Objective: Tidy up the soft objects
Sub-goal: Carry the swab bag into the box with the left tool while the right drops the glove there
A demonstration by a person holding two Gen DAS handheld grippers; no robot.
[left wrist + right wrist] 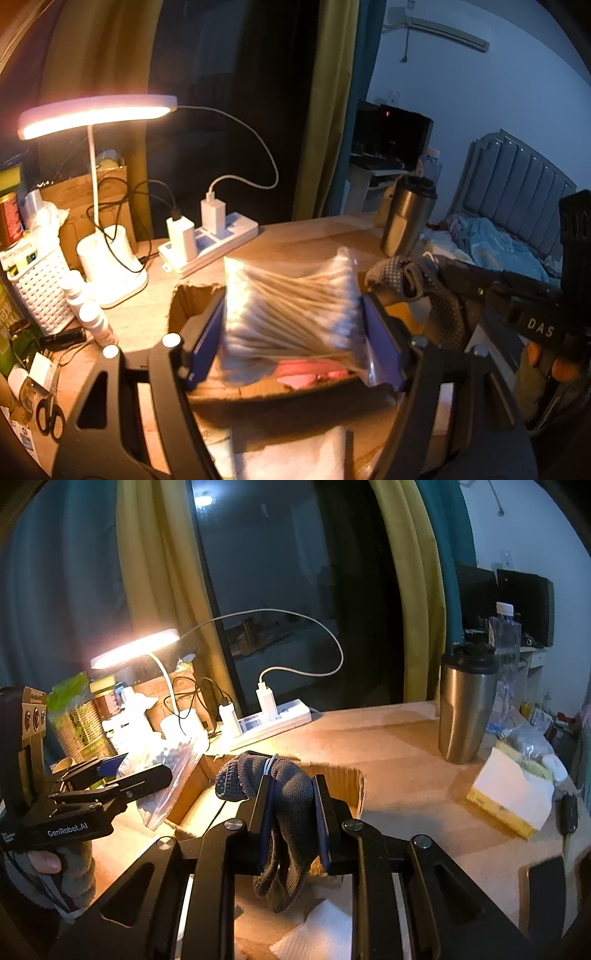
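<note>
Left gripper: jaws clamped on a clear bag of cotton swabs, held above the open cardboard box.
Right gripper: jaws pressed together on a dark knit glove, whose fingers droop below the pads.
Cardboard box: sits mid-table, flaps up, something pink inside.
Table: wooden; a lit desk lamp and white power strip stand along its far edge, a steel tumbler near its right edge.
White tissue: lies at the near edge.
Person: a hand grips the left gripper's handle.
</note>
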